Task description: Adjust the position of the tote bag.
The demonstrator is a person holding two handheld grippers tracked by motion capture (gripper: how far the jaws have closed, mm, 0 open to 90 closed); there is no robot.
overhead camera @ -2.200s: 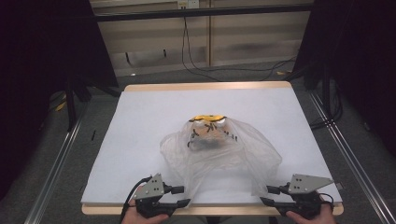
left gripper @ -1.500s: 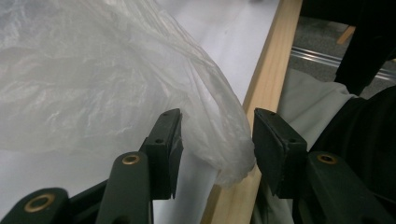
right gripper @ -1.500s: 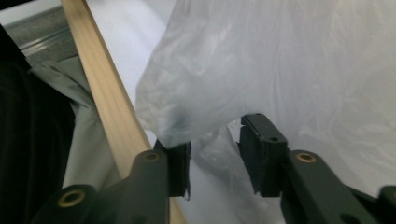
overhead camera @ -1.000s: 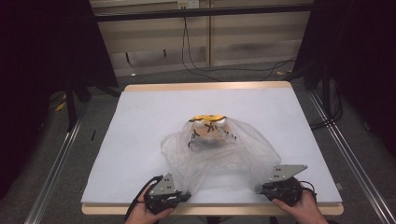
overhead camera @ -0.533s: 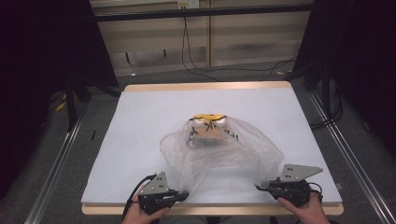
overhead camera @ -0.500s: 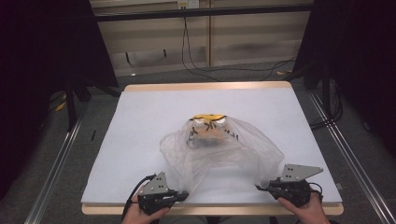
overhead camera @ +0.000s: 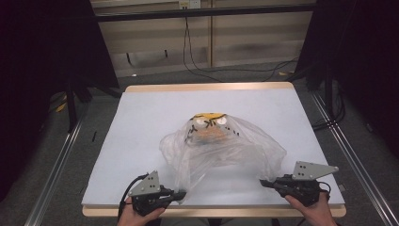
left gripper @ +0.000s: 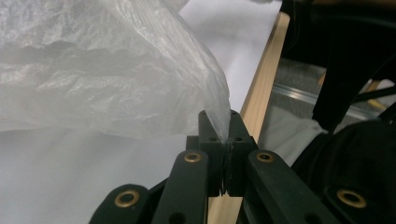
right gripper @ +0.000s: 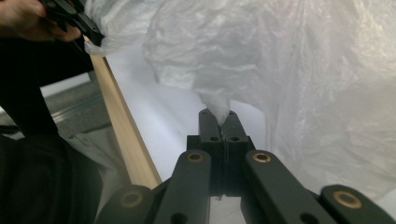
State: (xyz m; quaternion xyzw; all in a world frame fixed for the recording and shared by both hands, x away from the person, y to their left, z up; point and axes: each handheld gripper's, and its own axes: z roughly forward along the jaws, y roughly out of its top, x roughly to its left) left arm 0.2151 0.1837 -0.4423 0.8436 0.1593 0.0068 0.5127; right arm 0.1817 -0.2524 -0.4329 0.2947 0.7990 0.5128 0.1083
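White table (overhead camera: 141, 122) carries a toy (overhead camera: 210, 126) under a thin bag (overhead camera: 226, 150); left gripper (overhead camera: 176, 193) and right gripper (overhead camera: 265, 183) each pinch its near edge, and hard pulling could tear it

High view: even overhead light on the white rectangular worktop (overhead camera: 155, 117), surroundings dark, image soft and low-res. Crumpled clear plastic bag (overhead camera: 226, 150) shows mild sheen, no hard glare, faint shadow beneath. Gripper views: bag bright and near blown out, black fingers (left gripper: 219, 140) close up, slightly blurred.
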